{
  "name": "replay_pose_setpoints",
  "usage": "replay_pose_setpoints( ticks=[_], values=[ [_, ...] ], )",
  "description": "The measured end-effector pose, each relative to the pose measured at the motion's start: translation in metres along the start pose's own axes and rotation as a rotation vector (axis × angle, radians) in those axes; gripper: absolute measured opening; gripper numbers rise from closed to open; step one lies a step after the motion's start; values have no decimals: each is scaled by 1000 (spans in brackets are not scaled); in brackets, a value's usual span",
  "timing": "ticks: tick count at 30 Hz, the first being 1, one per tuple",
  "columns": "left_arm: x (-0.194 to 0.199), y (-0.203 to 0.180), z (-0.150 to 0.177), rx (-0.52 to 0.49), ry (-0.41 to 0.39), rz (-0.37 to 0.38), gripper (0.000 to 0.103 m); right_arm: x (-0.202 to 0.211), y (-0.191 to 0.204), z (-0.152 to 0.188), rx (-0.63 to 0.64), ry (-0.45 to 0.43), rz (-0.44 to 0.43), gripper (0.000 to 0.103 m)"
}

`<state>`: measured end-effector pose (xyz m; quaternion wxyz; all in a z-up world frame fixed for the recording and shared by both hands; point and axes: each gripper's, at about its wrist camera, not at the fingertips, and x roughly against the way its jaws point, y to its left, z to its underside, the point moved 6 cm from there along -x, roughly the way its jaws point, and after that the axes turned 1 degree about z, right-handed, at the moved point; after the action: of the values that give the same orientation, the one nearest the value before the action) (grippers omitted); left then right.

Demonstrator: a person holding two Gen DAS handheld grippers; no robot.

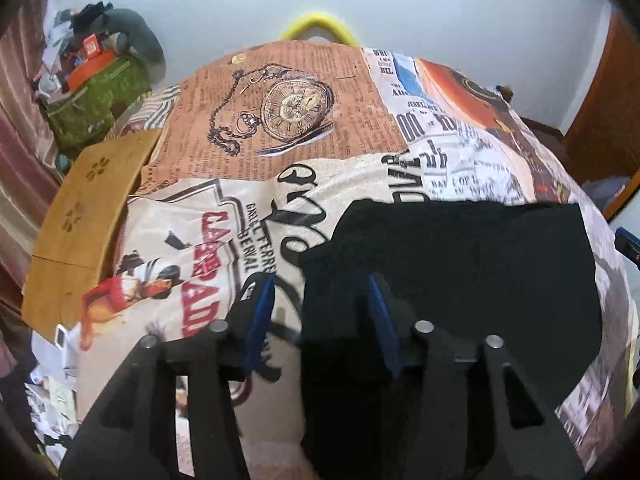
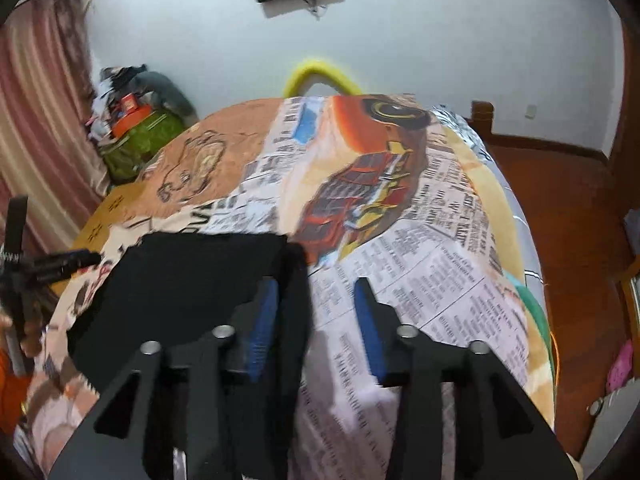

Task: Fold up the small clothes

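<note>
A small black garment point(image 1: 472, 276) lies flat on a bed with a printed newspaper-pattern cover point(image 1: 280, 120). My left gripper point(image 1: 322, 292) is open, its blue-padded jaws straddling the garment's left edge near the front. In the right wrist view the same garment point(image 2: 192, 280) lies at the left, and my right gripper point(image 2: 316, 296) is open with the garment's right edge between its jaws. The left gripper point(image 2: 68, 260) also shows at the far left of the right wrist view.
A wooden board point(image 1: 88, 208) lies at the bed's left edge. A green bag with piled items point(image 1: 96, 96) stands by the curtain point(image 2: 36, 128). A yellow curved object point(image 1: 320, 26) sits behind the bed. Wooden floor point(image 2: 560, 220) lies to the right.
</note>
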<state>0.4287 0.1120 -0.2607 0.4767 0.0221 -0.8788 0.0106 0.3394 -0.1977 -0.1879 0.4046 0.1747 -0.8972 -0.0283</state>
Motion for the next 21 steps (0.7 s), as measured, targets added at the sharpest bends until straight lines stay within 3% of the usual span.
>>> replay_pose_setpoints(
  ticks=[6,10,15,18,21],
  values=[
    [-19,-5,25,-20,77,13,49,-39,27,17,94,105,-13,42],
    [-45,-4,40,29,143,21,53,-62,30,22,172,137,57,42],
    [-46,-2,39,27,111,-20,56,-72,4,10,111,131,112,42],
    [-40,6,36,38,91,-73,53,-65,-8,5,143,111,238,33],
    [-28,17,32,110,85,8,53,-51,-17,7,98,124,200,33]
  ],
)
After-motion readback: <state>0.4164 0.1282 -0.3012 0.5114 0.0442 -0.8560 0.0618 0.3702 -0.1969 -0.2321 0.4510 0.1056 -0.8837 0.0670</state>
